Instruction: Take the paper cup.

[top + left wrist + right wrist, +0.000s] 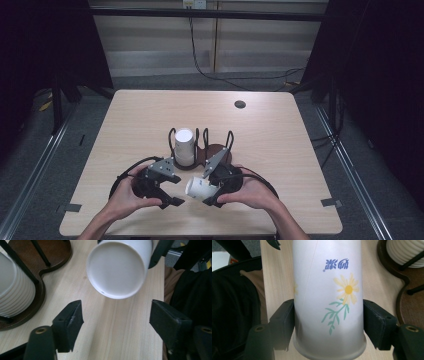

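pale wood table, rounded corners, small dark round hole near the far edge. dark wooden rack with black wire loops at mid-table, holding a stack of white ribbed cups upside down in its left slot. closer in, two hands, each with a black gripper. right gripper clenched on a white paper cup with a yellow daisy print, held on its side just above the table near the front edge, flat bottom pointing left. left gripper released, nothing between its jaws, facing the cup's bottom, just short of it.
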### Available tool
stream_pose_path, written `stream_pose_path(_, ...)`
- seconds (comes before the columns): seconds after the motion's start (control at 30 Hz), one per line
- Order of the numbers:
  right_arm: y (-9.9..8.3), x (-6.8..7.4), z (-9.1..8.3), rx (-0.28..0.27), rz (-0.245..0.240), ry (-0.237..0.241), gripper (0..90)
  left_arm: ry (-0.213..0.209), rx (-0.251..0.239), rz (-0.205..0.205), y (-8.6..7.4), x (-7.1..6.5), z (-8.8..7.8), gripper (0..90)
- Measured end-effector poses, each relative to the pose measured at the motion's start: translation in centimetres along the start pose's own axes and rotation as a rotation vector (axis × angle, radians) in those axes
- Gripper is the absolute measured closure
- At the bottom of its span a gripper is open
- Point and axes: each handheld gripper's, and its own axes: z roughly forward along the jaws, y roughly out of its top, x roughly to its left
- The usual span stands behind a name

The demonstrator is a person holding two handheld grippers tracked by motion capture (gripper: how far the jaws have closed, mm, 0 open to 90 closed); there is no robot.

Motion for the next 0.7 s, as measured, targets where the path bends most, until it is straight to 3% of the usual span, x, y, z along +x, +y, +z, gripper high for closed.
stream_pose_path(0.37, 0.4, 0.6, 0.6, 0.055, -0.018, -0.027, 31.5, -0.014, 0.028, 0.024, 0.3, -0.3, 0.9, 20.4)
stream_pose_path(0.53, 0.5, 0.9, 0.8, 0.054, -0.046, -0.024, 31.5, -0.022, 0.023, 0.025, 0.4, -0.3, 1.1, 31.1)
stream_pose_path(0.7, 0.7, 1.2, 1.4, 0.059, -0.058, -0.008, 31.4, -0.037, 0.031, 0.029, 0.4, -0.4, 1.3, 30.0)
